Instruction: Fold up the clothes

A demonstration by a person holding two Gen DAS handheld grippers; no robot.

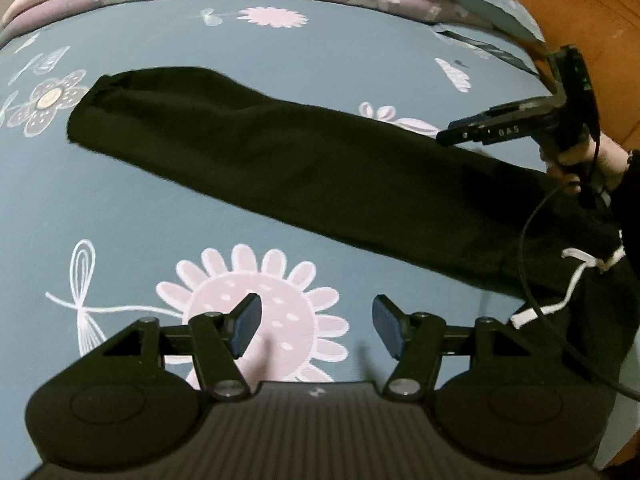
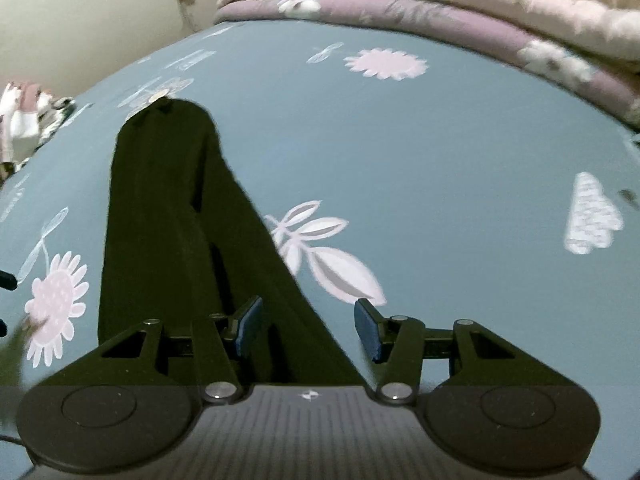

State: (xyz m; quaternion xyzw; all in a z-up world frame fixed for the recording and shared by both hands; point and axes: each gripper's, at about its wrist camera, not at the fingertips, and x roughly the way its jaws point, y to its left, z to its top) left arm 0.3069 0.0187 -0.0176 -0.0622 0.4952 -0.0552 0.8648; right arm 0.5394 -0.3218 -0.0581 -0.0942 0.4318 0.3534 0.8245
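Black trousers lie stretched flat on a blue flowered bedsheet, the leg end far left and the waist with a white drawstring at the right. My left gripper is open over a pink flower print on bare sheet, short of the trousers. A hand holds my right gripper above the trousers' far edge near the waist. In the right wrist view the trousers run away from me. My right gripper is open over their right edge, and the pads grip nothing.
A folded pink and mauve quilt lies along the far side of the bed. Other clothes sit off the bed's left edge. Brown wood shows beyond the bed at the right. A black cable hangs over the trousers' waist.
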